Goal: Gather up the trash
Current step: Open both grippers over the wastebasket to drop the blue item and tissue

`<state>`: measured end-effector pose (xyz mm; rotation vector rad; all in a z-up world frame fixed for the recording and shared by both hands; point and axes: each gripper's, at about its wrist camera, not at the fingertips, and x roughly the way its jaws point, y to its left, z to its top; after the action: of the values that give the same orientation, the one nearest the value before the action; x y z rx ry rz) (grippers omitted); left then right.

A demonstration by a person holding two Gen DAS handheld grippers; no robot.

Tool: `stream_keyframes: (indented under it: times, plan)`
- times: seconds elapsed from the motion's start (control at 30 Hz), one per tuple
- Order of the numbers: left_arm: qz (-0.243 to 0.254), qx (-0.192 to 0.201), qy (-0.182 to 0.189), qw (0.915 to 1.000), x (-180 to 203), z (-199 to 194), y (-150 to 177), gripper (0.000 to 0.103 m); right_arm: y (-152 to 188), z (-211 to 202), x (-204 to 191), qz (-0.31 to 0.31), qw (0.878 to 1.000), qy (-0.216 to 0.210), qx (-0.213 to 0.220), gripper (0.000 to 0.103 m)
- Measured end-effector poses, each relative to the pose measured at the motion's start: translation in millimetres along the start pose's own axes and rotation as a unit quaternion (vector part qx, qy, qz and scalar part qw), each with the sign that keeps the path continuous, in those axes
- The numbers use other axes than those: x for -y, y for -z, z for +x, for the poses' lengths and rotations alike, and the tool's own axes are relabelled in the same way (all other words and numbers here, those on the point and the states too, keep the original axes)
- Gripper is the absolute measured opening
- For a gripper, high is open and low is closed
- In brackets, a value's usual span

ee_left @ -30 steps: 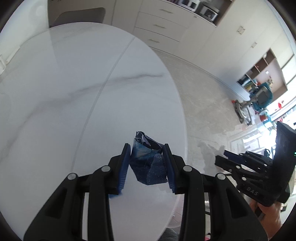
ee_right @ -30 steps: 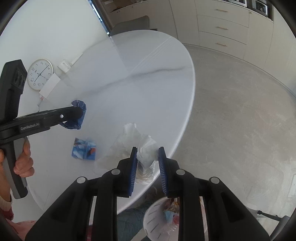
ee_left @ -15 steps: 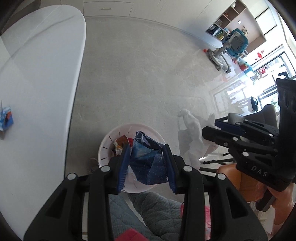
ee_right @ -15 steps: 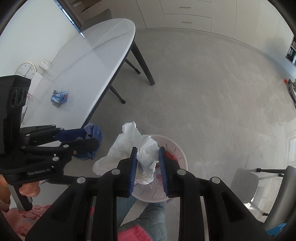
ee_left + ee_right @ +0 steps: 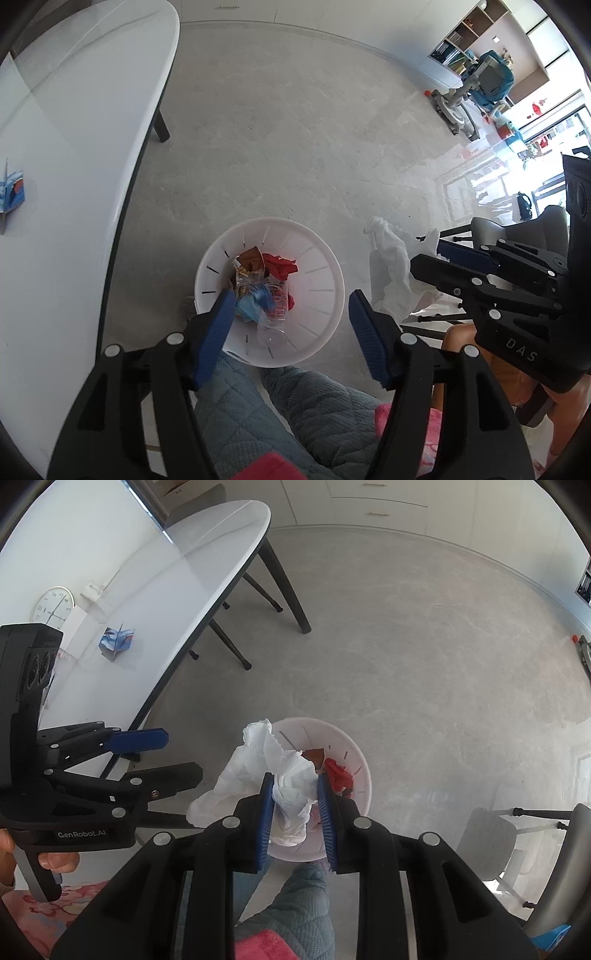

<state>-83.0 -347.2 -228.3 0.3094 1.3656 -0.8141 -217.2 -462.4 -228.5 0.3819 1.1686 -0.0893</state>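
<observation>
A white slotted trash bin [image 5: 325, 266] stands on the floor beside the table; it also shows in the right wrist view [image 5: 360, 771]. My left gripper [image 5: 291, 314] is open and empty above the bin. A blue wrapper [image 5: 255, 301] lies inside the bin among red, brown and clear trash. My right gripper [image 5: 295, 797] is shut on a crumpled white tissue [image 5: 273, 760] above the bin's near rim. The tissue [image 5: 391, 266] also shows in the left wrist view, right of the bin. A blue and white carton [image 5: 116, 640] lies on the white table [image 5: 177, 590].
The carton [image 5: 13, 188] and the table [image 5: 74, 147] fill the left of the left wrist view. Dark table legs [image 5: 288, 594] stand behind the bin. A grey chair [image 5: 495, 842] stands at the right. The person's quilted legs [image 5: 295, 413] are below the grippers.
My left gripper has opened and the blue wrapper has dropped into the bin. Both grippers have swung from over the table to above the bin. The right gripper still holds the tissue.
</observation>
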Motion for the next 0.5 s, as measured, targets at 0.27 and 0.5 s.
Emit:
stream_keyframes:
  times: [0.27,0.5]
  plan:
    - [-0.007,0.025,-0.044,0.9987,-10.3,-27.9,1.9,0.071,-1.8,16.1,-3.7,-0.008,1.000,-0.005,-0.010,0.025]
    - [-0.020,0.043,-0.086,0.9952,-24.9,-51.5,0.5,0.071,-1.9,52.9,-11.0,-0.027,0.998,-0.018,-0.046,0.039]
